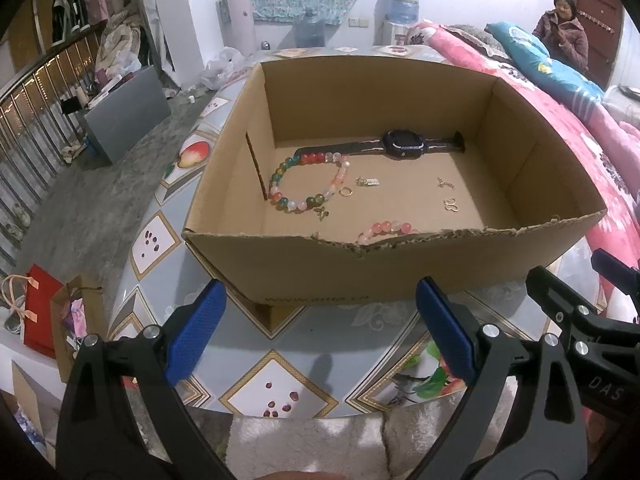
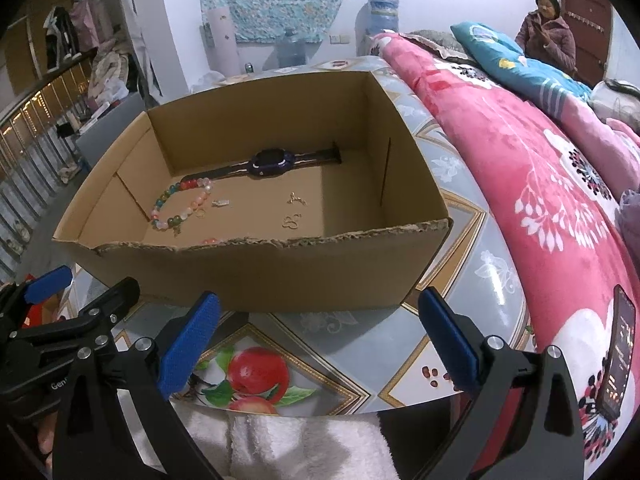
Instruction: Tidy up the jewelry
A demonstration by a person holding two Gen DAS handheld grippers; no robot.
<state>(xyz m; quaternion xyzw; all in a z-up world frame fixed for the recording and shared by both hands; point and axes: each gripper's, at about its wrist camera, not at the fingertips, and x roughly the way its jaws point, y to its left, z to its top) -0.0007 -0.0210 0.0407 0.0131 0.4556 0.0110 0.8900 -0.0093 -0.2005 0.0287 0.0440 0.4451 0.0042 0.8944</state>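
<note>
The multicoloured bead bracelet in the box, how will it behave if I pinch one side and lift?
The bead bracelet probably goes floppy, since it lies in a loose, uneven loop. Its round, glossy beads may slip between pads. It looks light.

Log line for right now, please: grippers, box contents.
left gripper open, empty | right gripper open, empty | cardboard box: watch, multicolour bead bracelet, pink bracelet, small gold pieces

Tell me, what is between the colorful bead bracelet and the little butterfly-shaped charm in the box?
In the left wrist view, a small gold ring and a tiny silver clasp piece lie between the colorful bead bracelet and the butterfly-shaped charm; the rest is bare cardboard.
</note>
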